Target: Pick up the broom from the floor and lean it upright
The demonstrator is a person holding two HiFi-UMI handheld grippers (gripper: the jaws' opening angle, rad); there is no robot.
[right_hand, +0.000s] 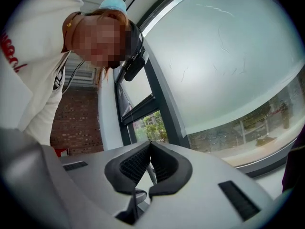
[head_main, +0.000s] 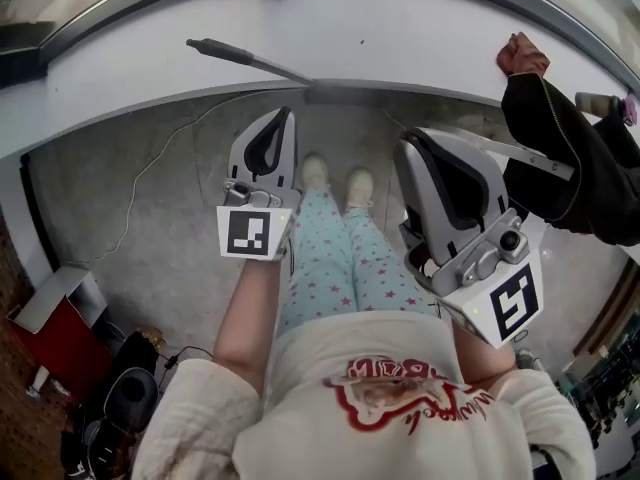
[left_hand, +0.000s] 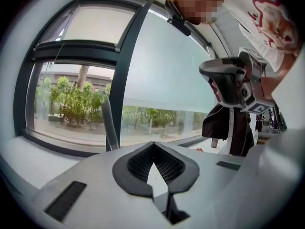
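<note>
Grey-handled broom point(head_main: 250, 60) stands propped at the sill point(head_main: 420, 38): its dark-capped top end shows over the sill's white ledge and its shaft runs down toward the floor point(head_main: 170, 218) just below the sill. The lower end is blurred and cannot be made out. The left gripper view confirms the shaft upright before the window frame above the sill. Left gripper point(head_main: 284, 118) is short of the sill and apart from the broom, jaws pressed together on nothing. Right gripper point(head_main: 420, 148) is likewise short of the sill, jaws meeting at the tips, nothing evidently pinched. Assessment: pick-up and leaning appear done, and the step in hand is getting clear of the broom. The next move calls for keeping both grippers off the shaft and confirming that it does not slide along the sill, since a smooth ledge likely gives little hold.
</note>
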